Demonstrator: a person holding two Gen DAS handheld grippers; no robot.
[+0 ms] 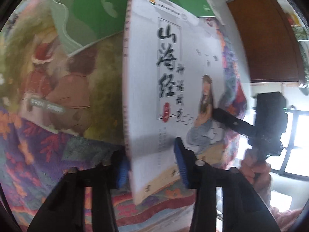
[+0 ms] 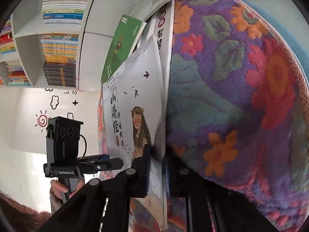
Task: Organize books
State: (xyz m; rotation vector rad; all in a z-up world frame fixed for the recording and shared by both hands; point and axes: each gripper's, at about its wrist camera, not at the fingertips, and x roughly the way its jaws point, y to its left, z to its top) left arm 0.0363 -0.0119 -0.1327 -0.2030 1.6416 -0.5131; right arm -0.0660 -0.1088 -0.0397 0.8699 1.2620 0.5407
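Note:
A white book with black Chinese title and a long-haired girl on its cover [image 1: 173,81] is held lifted and tilted over the flowered cloth. My left gripper [image 1: 152,166] is shut on its lower edge, blue pads on both faces. My right gripper [image 2: 157,174] is shut on the same book [image 2: 135,104], at its cover edge; it shows in the left wrist view [image 1: 224,116]. A green book [image 1: 100,5] and an illustrated book with two children [image 1: 58,81] lie on the cloth. The green book [image 2: 121,46] and a white book [image 2: 164,25] show behind.
A flowered purple and orange cloth [image 2: 241,96] covers the surface. White shelves full of books [image 2: 61,44] stand on the wall at left. A brown door [image 1: 264,42] and a window [image 1: 297,143] are to the right.

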